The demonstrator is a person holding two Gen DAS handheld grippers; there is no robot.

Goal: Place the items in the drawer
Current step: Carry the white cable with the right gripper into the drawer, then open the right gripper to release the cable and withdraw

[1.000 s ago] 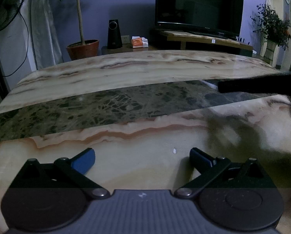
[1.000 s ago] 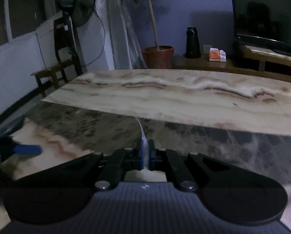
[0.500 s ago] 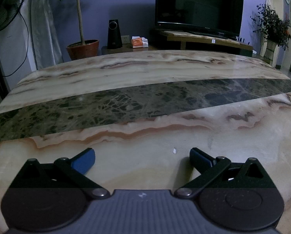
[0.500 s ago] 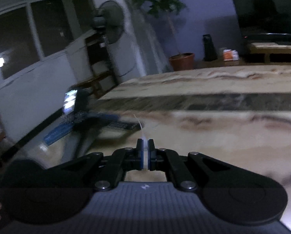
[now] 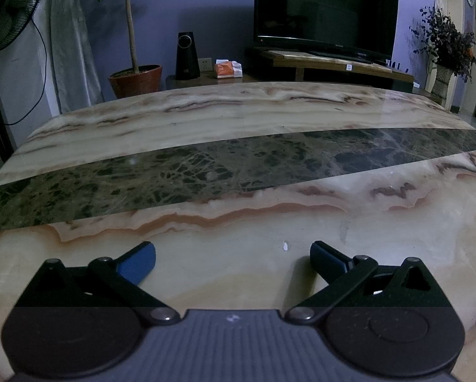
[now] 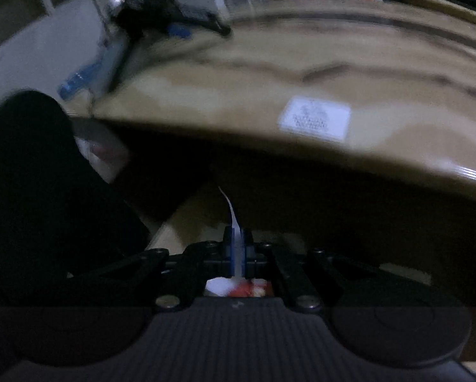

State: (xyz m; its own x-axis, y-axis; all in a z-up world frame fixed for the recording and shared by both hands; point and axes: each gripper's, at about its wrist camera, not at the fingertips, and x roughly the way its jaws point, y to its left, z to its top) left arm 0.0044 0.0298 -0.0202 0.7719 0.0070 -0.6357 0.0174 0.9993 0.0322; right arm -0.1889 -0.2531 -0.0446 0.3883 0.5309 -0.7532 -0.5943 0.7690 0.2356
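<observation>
Pinched edge-on between the closed fingers of the right gripper [image 6: 237, 248], a thin white packet [image 6: 234, 222] points straight forward, its long axis along the fingers, toward the dark space under the desk [image 6: 270, 89] edge, probably where the drawer is. The left gripper [image 5: 233, 254] hovers over the desk, spread wide and holding nothing, likely kept clear.
</observation>
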